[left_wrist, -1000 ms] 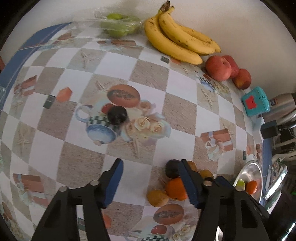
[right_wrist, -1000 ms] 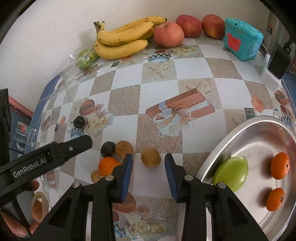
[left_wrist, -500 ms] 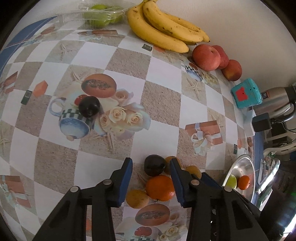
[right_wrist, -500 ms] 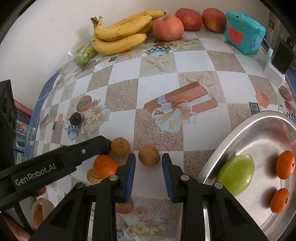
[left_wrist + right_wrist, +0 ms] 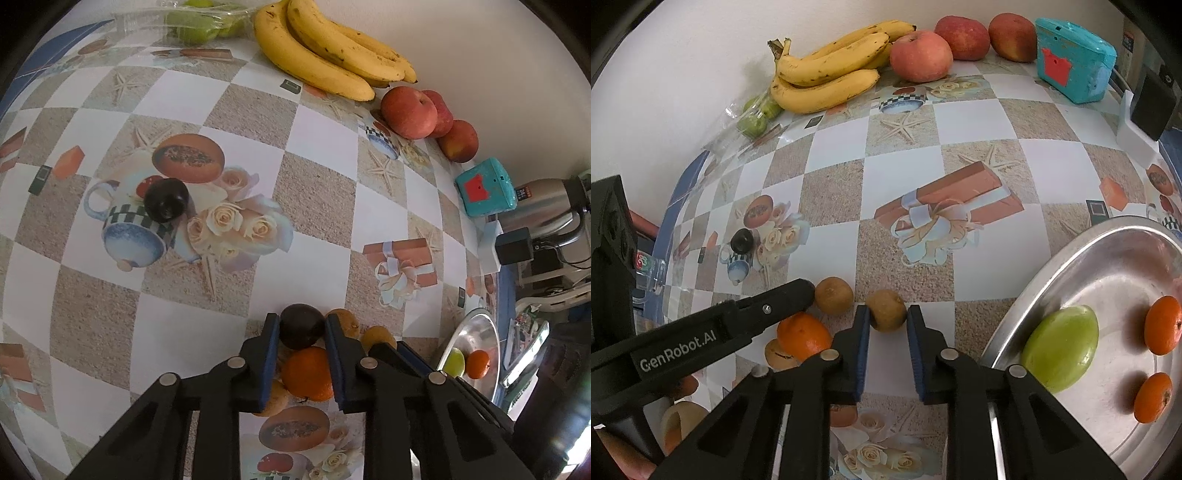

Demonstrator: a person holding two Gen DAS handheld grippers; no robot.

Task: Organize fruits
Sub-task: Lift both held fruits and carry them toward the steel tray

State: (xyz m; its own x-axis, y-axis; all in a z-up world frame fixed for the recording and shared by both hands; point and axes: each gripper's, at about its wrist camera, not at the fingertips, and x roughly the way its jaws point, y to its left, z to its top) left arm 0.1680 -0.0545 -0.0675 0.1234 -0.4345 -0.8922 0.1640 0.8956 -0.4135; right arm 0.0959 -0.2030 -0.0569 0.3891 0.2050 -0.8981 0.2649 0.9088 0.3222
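Note:
My left gripper (image 5: 301, 325) is shut on a dark plum (image 5: 301, 330) on the table, with an orange (image 5: 309, 373) just behind it between the fingers. My right gripper (image 5: 884, 312) is shut on a small brown fruit (image 5: 886, 309) on the table. A second brown fruit (image 5: 834, 295) and the orange (image 5: 803, 336) lie left of it, by my left gripper's finger (image 5: 775, 301). The steel tray (image 5: 1071, 266) at the right holds a green fruit (image 5: 1060, 349) and two oranges (image 5: 1163, 325). Another dark plum (image 5: 166, 199) lies apart at the left.
Bananas (image 5: 827, 74), three red apples (image 5: 921, 55) and bagged green fruits (image 5: 757, 118) line the back wall. A teal box (image 5: 1075, 75) and a black adapter (image 5: 1152, 103) stand at the back right. A kettle (image 5: 546, 206) shows in the left wrist view.
Both grippers moved forward and closed: the left one onto the dark plum, the right one onto the small brown fruit.

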